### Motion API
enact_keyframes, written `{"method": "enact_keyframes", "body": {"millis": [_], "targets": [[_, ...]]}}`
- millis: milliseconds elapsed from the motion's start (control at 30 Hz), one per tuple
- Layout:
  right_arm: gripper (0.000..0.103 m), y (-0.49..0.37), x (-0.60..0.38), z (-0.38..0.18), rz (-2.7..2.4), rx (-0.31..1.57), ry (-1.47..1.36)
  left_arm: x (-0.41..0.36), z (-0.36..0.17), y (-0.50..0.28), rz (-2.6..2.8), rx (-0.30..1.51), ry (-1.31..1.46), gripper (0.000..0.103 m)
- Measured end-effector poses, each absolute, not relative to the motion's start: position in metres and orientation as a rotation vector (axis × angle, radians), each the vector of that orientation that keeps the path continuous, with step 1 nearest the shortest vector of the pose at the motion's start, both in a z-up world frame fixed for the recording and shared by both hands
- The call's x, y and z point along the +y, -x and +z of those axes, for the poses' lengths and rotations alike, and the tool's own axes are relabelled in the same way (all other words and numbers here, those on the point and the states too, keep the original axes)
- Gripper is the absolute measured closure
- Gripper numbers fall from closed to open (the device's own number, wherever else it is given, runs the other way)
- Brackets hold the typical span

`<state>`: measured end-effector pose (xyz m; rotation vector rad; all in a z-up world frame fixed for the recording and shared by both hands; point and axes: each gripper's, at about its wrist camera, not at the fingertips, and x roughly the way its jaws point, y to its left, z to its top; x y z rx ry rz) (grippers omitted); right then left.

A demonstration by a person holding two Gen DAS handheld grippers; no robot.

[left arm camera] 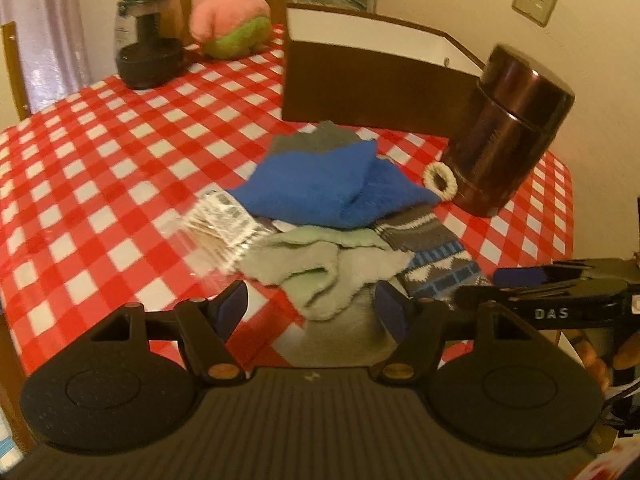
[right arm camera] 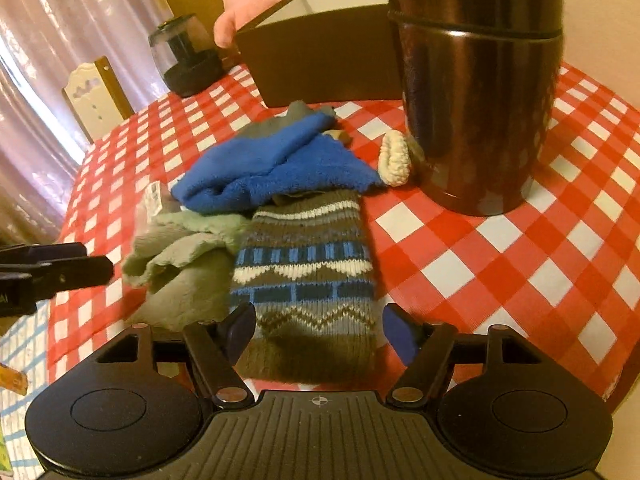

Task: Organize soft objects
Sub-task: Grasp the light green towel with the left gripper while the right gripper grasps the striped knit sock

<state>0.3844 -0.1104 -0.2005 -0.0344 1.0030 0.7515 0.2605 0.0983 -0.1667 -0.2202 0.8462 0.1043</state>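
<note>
A pile of soft things lies on the red-checked table [left arm camera: 100, 184]: a blue fleece cloth [left arm camera: 320, 184] [right arm camera: 276, 168] on top, a pale green cloth [left arm camera: 320, 272] [right arm camera: 180, 264] at the front, a patterned knit sock [left arm camera: 436, 260] [right arm camera: 308, 276] and a cream scrunchie [left arm camera: 440, 180] [right arm camera: 396, 156]. My left gripper [left arm camera: 312, 312] is open, its jaws on either side of the green cloth's near end. My right gripper [right arm camera: 320, 332] is open, its jaws astride the sock's near end. It shows at the right of the left wrist view [left arm camera: 560, 292].
A brown open box [left arm camera: 372, 76] [right arm camera: 320, 64] stands behind the pile. A dark brown canister [left arm camera: 508, 132] [right arm camera: 476, 80] stands right of it, against the scrunchie. A pink plush toy [left arm camera: 228, 12] and a dark jar [left arm camera: 148, 40] sit at the back. A clear wrapper [left arm camera: 220, 224] lies left of the pile.
</note>
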Motion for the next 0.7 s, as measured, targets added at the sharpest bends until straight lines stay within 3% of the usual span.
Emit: {"method": "enact_keyframes", "body": {"millis": [200,267,333,367,400,467,700], "targets": [[0.035,-0.386,-0.106,-0.21,0.754,0.999,0.036,0.094,-0.185,-0.278,0.079,0.867,0.219,0.051],[0.055,-0.383,-0.107,-0.211,0.757,0.996,0.047,0.092,-0.191,-0.283,0.072,0.877,0.211,0.057],[0.067,-0.381,-0.109,-0.211,0.76,0.983,0.055,0.09,-0.195,-0.287,0.069,0.885,0.188,0.071],[0.08,-0.379,-0.11,-0.209,0.761,0.974,0.051,0.088,-0.196,-0.288,0.069,0.885,0.172,0.085],[0.085,-0.378,-0.112,-0.207,0.76,0.964,0.052,0.087,-0.197,-0.289,0.064,0.887,0.16,0.096],[0.091,-0.375,-0.116,-0.202,0.765,0.948,0.049,0.085,-0.194,-0.287,0.058,0.877,0.153,0.098],[0.093,-0.354,-0.132,-0.165,0.827,0.87,-0.011,0.074,-0.16,-0.256,0.034,0.784,0.128,0.099]]}}
